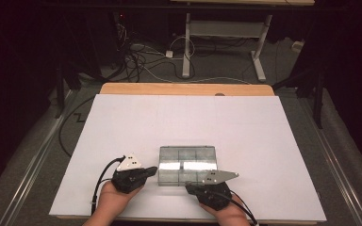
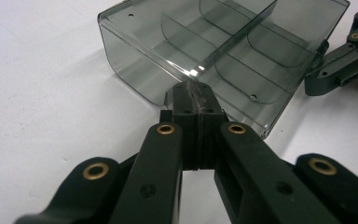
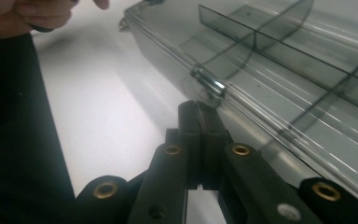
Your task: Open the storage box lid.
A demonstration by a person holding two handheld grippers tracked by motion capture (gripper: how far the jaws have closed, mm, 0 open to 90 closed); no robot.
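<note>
- Lying flat on the white table (image 1: 122,122), a clear smoky plastic organiser box (image 1: 187,165) sits toward the near edge, between the two hand-held grippers (its inner dividers show through the lid).
- At the box's left end, the left gripper (image 1: 152,171) points rightward at it; in the left gripper view its jaws are pressed together with no gap, tips (image 2: 193,100) touching the lower edge of the box's (image 2: 223,51) end wall. Nothing sits between the jaws.
- At the box's near right corner, the right gripper (image 1: 191,187) points leftward along the near side; in the right gripper view its jaws are likewise closed flat against each other, tips (image 3: 198,112) just under a small metal latch (image 3: 208,85) on the box's (image 3: 284,70) long edge. Whether they touch the latch I cannot tell.
- Each hand wraps its gripper from below: left hand (image 1: 114,197), right hand (image 1: 226,212).
- Beyond the table, cables (image 1: 141,59) trail on the floor by a white desk frame (image 1: 224,33).
</note>
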